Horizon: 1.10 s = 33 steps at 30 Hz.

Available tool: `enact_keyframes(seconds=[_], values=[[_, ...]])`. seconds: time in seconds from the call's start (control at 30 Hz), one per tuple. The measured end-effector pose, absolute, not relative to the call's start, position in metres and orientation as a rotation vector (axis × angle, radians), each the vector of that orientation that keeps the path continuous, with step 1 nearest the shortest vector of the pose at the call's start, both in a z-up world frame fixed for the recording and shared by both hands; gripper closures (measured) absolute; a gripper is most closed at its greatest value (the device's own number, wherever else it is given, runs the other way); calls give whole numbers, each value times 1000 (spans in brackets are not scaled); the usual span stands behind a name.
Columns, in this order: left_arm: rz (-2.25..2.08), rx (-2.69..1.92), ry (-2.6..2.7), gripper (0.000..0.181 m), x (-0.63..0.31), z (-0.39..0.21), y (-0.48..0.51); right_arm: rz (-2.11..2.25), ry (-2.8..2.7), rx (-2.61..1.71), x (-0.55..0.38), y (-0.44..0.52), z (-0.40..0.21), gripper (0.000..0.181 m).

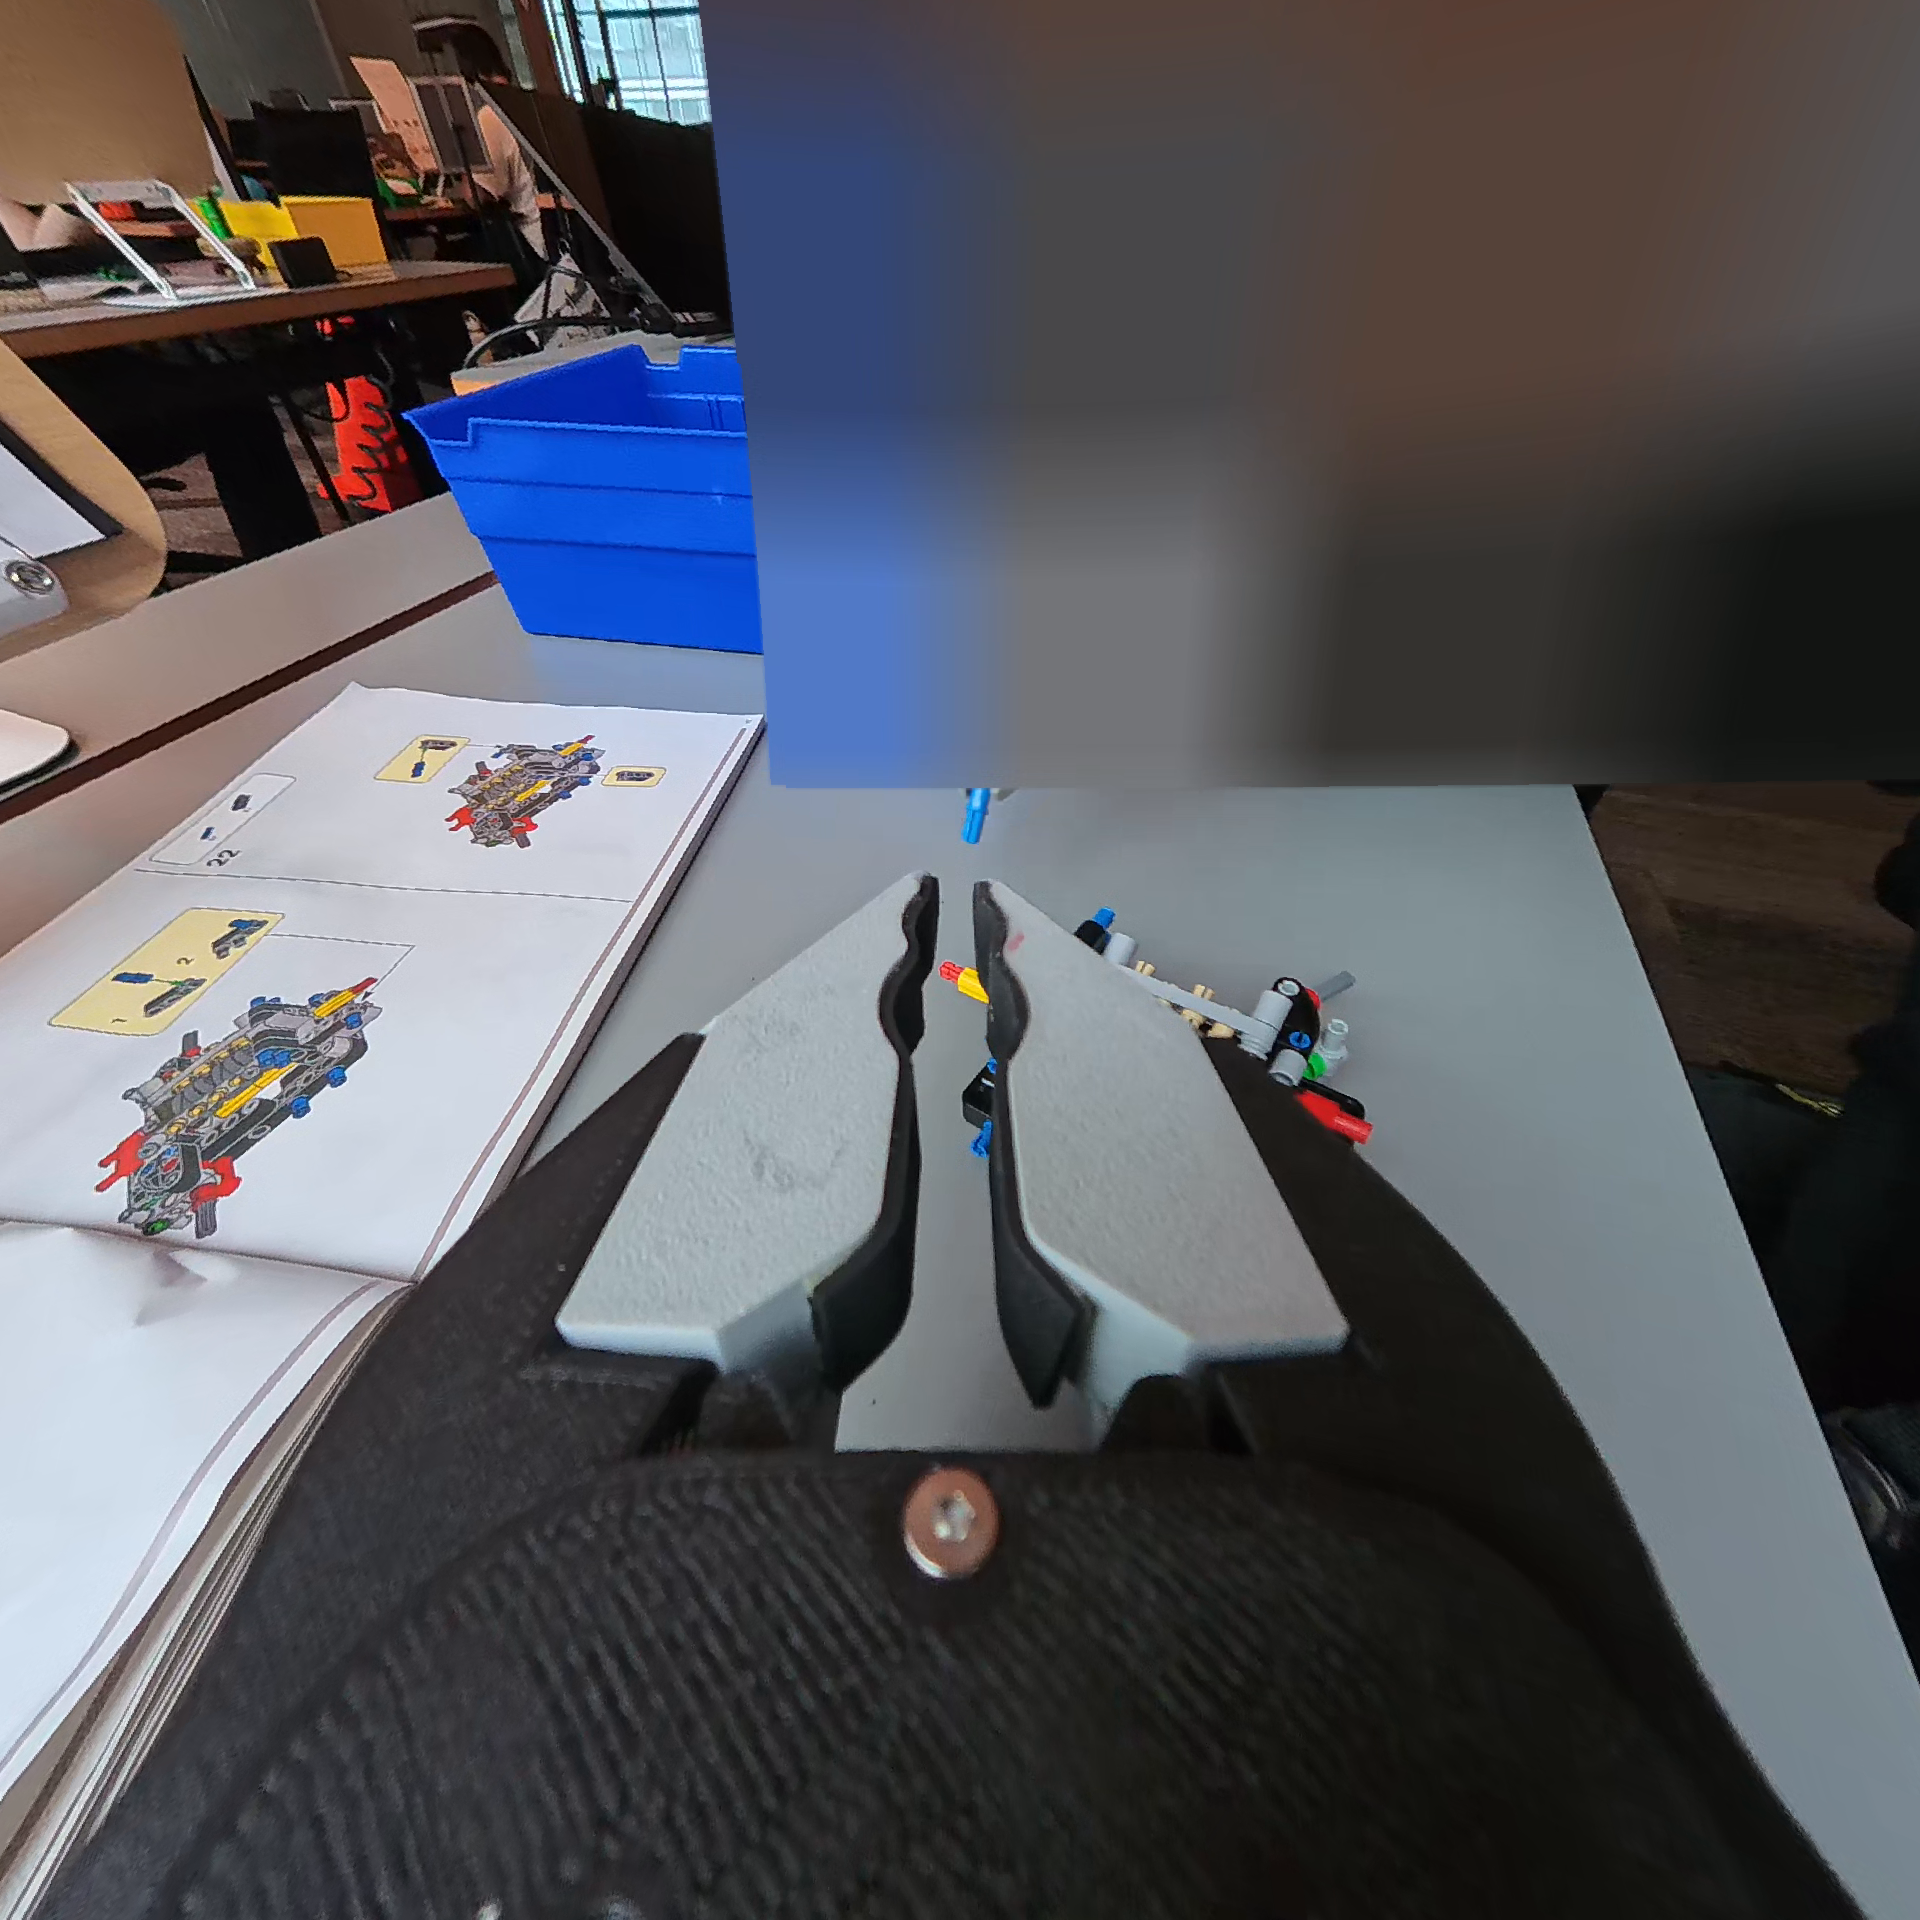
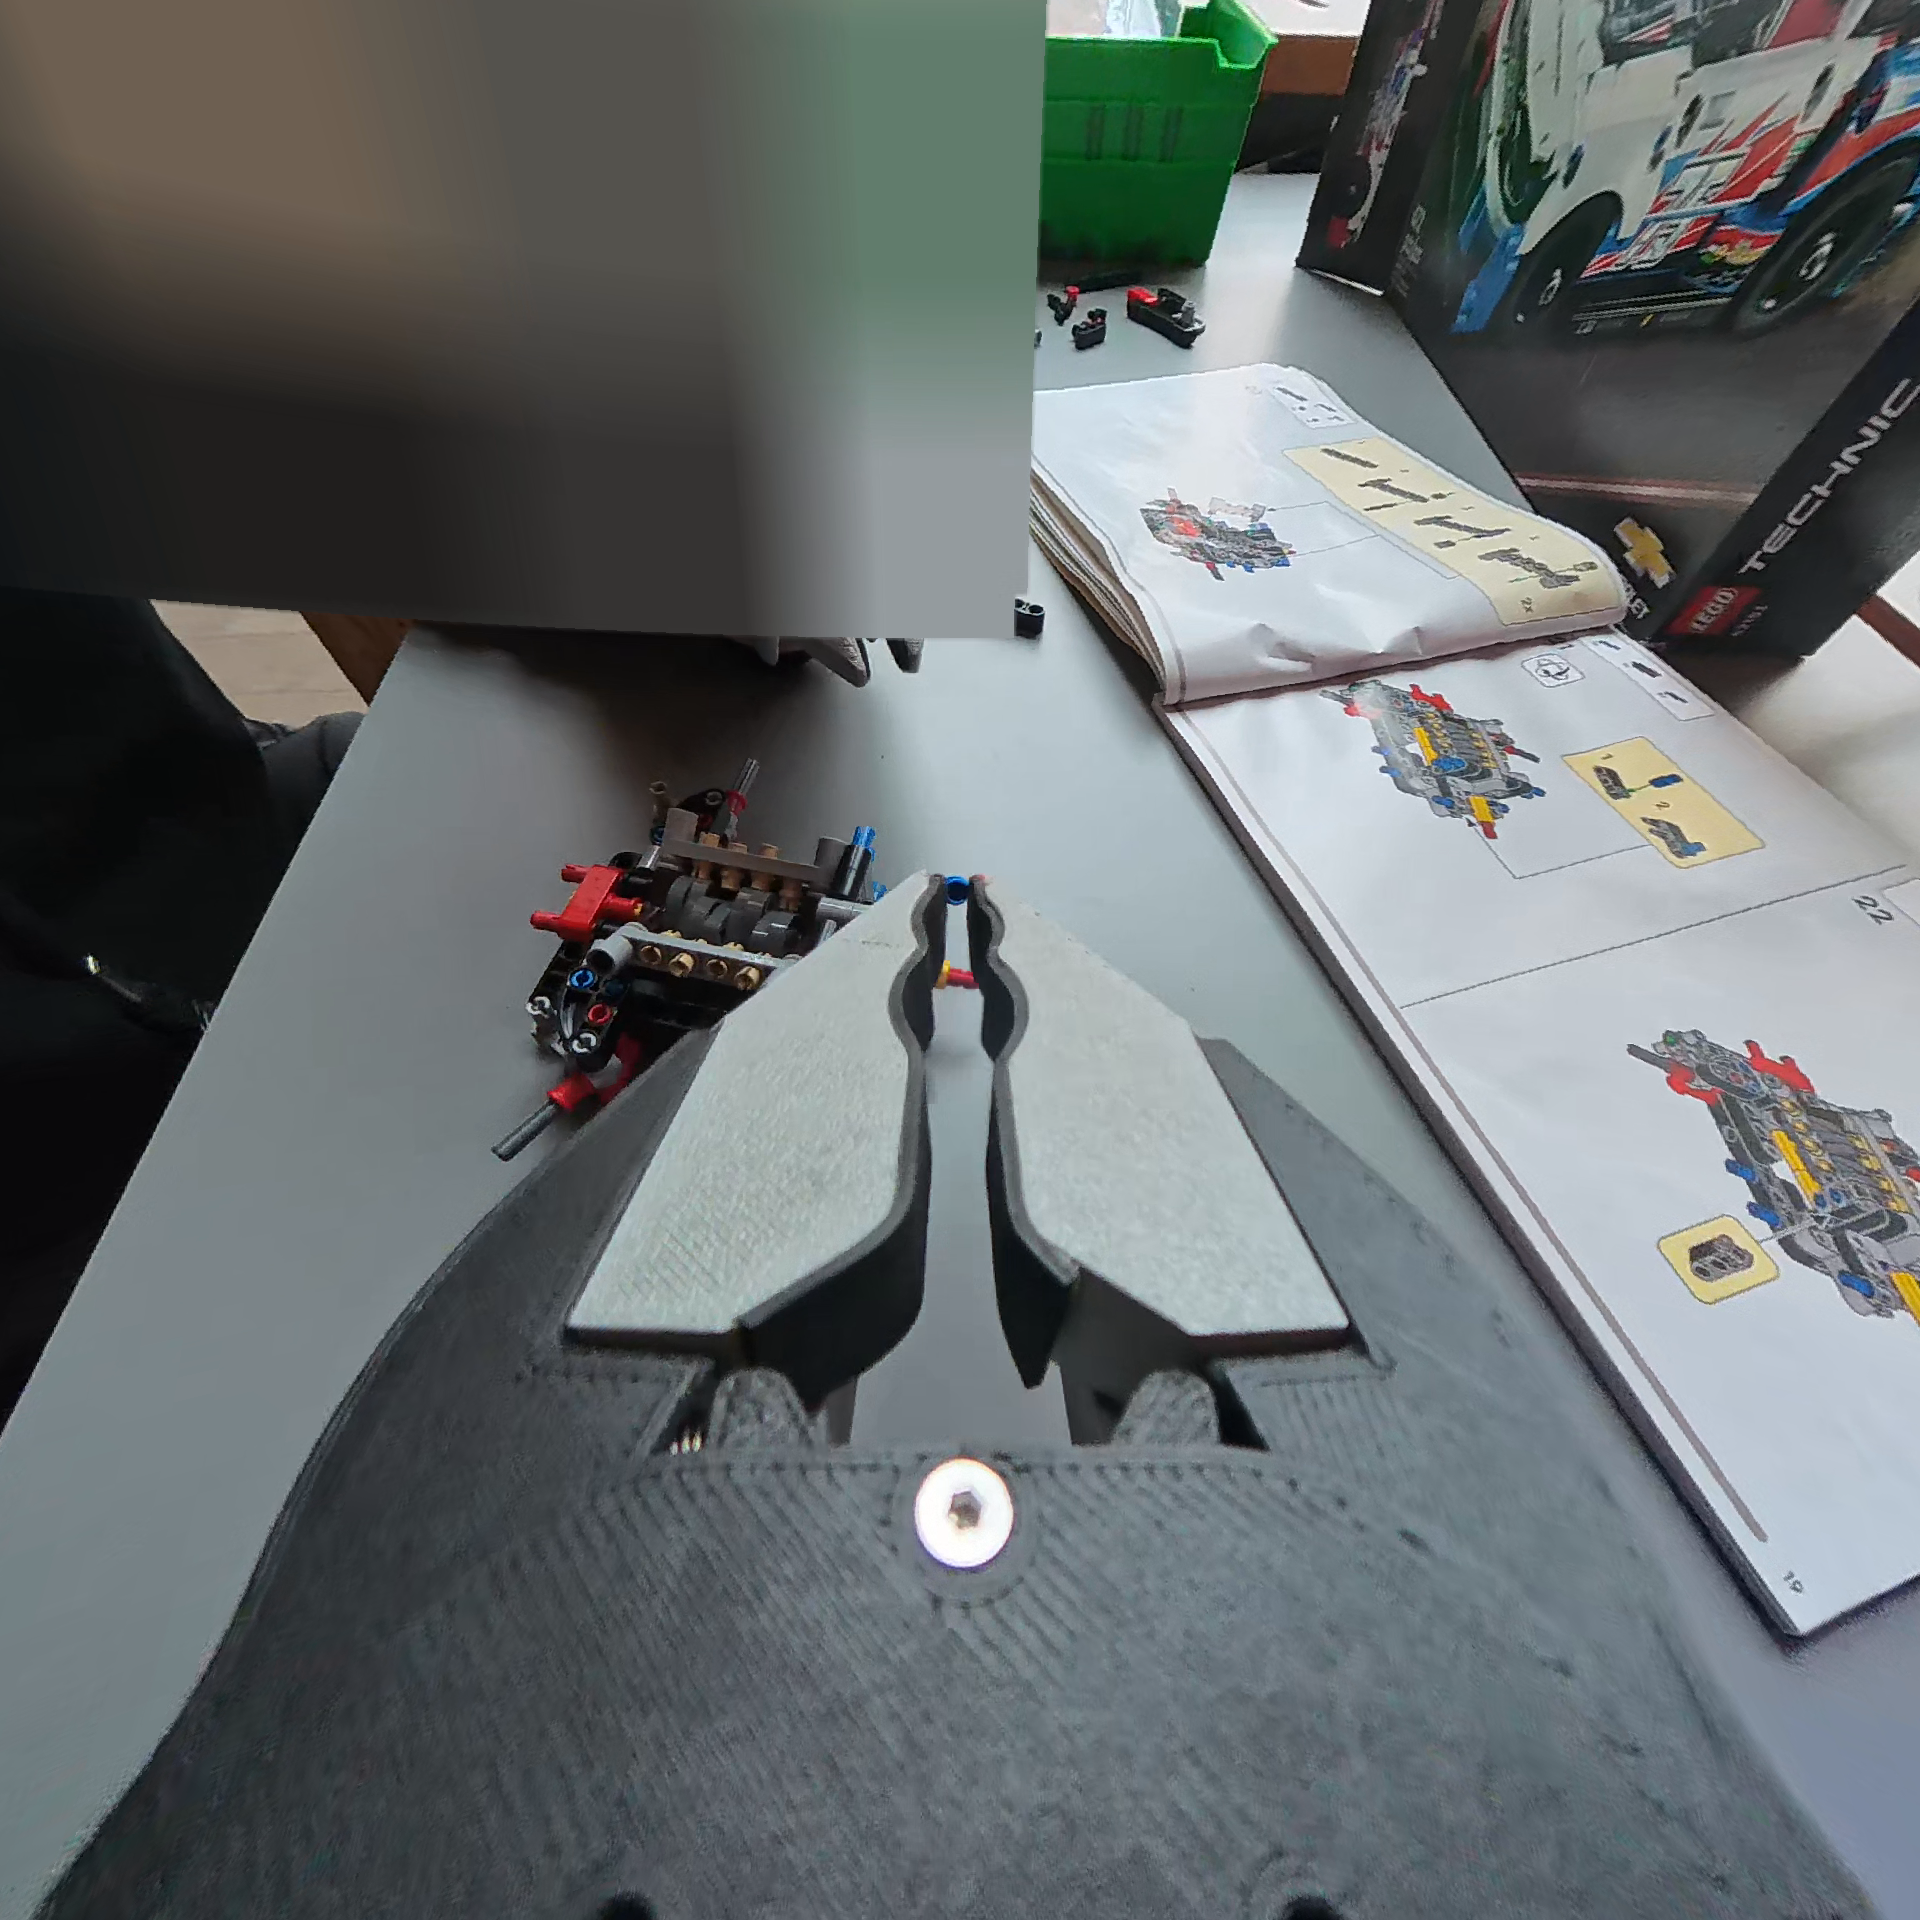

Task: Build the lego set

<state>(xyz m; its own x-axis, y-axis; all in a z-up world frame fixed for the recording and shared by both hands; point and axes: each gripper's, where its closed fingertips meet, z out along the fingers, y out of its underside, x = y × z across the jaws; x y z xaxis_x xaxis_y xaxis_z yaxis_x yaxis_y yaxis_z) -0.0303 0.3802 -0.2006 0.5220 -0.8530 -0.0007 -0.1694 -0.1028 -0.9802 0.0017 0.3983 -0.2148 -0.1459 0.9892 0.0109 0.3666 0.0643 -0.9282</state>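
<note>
Lego assembly (image 2: 686,935), left of right gripper (image 2: 957,885)

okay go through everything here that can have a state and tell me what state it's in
left gripper: narrowly open, empty.
right gripper: shut on blue pin.
instruction booklet: open, flat on the table.
lego model: partly built, on the table.
blue bin: upright, contents hidden.
lego box: standing.
</note>
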Motion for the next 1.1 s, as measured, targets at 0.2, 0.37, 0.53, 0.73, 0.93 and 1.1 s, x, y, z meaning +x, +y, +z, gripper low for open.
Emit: enact_keyframes(seconds=[0.2, 0.37, 0.53, 0.73, 0.93, 1.1], values=[[-699, -1600, 901, 178, -32, -202, 382, 1076, -1628, -1381, 1, 397, -217, 181], [-718, -1601, 874, 178, -34, -200, 384, 1085, -1605, -1393, 2, 401, -216, 181], [-706, -1602, 876, 178, -35, -201, 384, 1078, -1614, -1395, 2, 400, -219, 181], [-698, -1600, 881, 179, -34, -201, 384, 1082, -1617, -1396, 1, 400, -219, 181], [-681, -1598, 907, 180, -32, -203, 382, 1094, -1624, -1405, 1, 399, -222, 181], [-685, -1599, 908, 180, -32, -203, 382, 1096, -1639, -1418, -1, 399, -227, 181]])
